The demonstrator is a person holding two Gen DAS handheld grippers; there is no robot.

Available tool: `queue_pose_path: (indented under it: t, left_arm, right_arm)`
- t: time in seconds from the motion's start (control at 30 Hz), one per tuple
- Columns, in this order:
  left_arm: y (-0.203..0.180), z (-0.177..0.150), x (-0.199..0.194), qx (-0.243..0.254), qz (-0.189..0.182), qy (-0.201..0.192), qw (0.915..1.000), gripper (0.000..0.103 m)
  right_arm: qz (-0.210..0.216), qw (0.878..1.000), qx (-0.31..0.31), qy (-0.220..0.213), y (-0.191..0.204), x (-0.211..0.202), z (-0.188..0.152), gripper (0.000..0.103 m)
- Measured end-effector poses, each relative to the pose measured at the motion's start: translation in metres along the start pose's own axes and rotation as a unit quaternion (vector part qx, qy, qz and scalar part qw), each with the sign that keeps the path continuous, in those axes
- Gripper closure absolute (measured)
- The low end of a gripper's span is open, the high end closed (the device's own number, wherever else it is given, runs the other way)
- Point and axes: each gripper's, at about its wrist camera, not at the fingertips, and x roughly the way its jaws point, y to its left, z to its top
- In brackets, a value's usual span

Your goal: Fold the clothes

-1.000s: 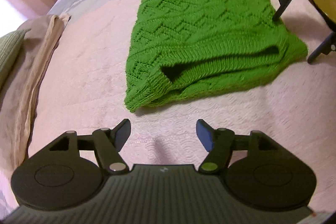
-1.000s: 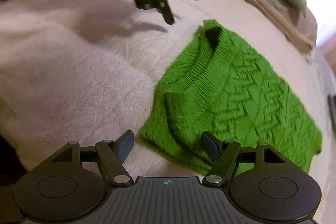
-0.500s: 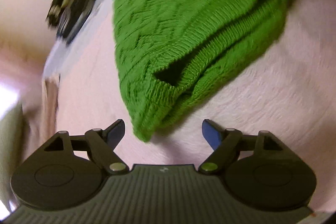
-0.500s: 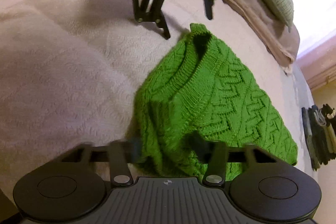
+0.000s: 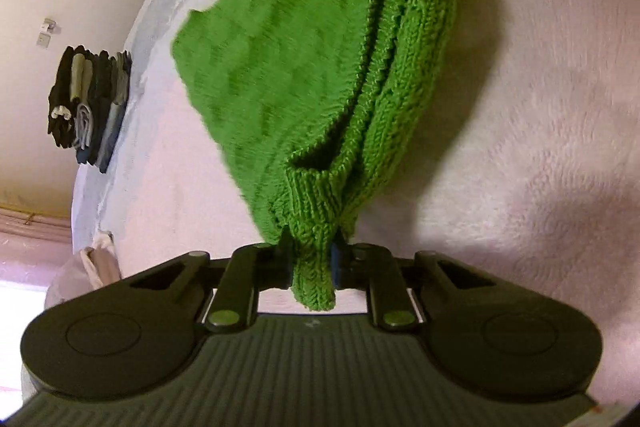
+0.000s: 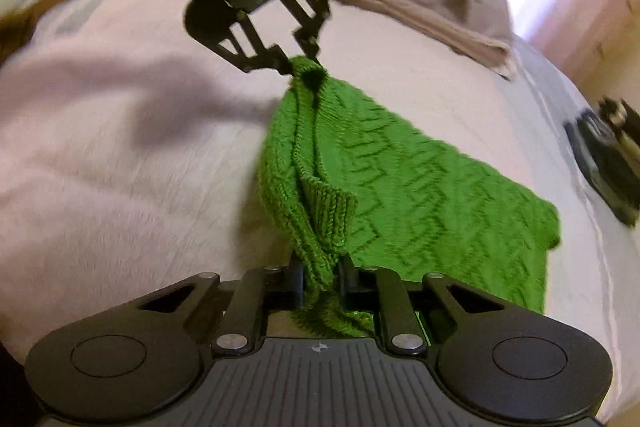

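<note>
A green sweater (image 6: 400, 163) is pinched at 2 corners of 1 ribbed edge by the closing left gripper (image 5: 310, 259) and right gripper (image 6: 322, 281) and raised off the bed (image 6: 120, 155), the fold judged begun but unfinished.

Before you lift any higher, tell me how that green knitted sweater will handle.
Probably floppy: the green sweater sags between the left gripper and right gripper, whose jaws are closing on bunched corners. Its chunky ribbed knit likely grips the pads rather than slipping. It looks thick, so perhaps fairly heavy and prone to stretching.
</note>
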Motion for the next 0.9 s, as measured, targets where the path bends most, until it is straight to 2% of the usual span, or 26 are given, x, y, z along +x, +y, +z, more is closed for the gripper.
queue_pose_path:
  t: [0.13, 0.23, 0.33, 0.43, 0.53, 0.67, 0.83, 0.9]
  left_arm:
    - [0.056, 0.024, -0.022, -0.001, -0.003, -0.004, 1.0000, 0.090]
    - [0.108, 0.055, -0.026, 0.000, -0.005, -0.007, 1.0000, 0.090]
    - [0.155, 0.094, -0.014, 0.009, -0.013, -0.009, 0.9998, 0.090]
    - [0.197, 0.135, 0.014, 0.023, -0.031, -0.003, 0.9993, 0.090]
    - [0.230, 0.172, 0.055, 0.027, -0.052, 0.001, 0.9983, 0.090]
    - [0.256, 0.212, 0.125, 0.030, -0.092, 0.001, 0.9953, 0.090]
    - [0.247, 0.231, 0.207, 0.040, -0.151, 0.028, 0.9874, 0.088]
    - [0.242, 0.231, 0.229, 0.037, -0.164, 0.039, 0.9850, 0.084]
  right_arm:
    - [-0.002, 0.996, 0.088, -0.018, -0.041, -0.029, 0.008, 0.092]
    - [-0.008, 0.985, 0.172, -0.029, -0.083, -0.048, 0.006, 0.092]
    - [-0.014, 0.969, 0.245, -0.040, -0.127, -0.064, -0.006, 0.092]
    - [-0.012, 0.955, 0.294, -0.045, -0.170, -0.072, -0.024, 0.092]
    - [0.002, 0.934, 0.355, -0.045, -0.216, -0.065, -0.051, 0.092]
    - [0.038, 0.895, 0.444, -0.027, -0.272, -0.041, -0.099, 0.092]
    - [0.087, 0.852, 0.516, 0.006, -0.306, -0.001, -0.144, 0.092]
    - [0.100, 0.840, 0.534, 0.015, -0.314, 0.009, -0.154, 0.092]
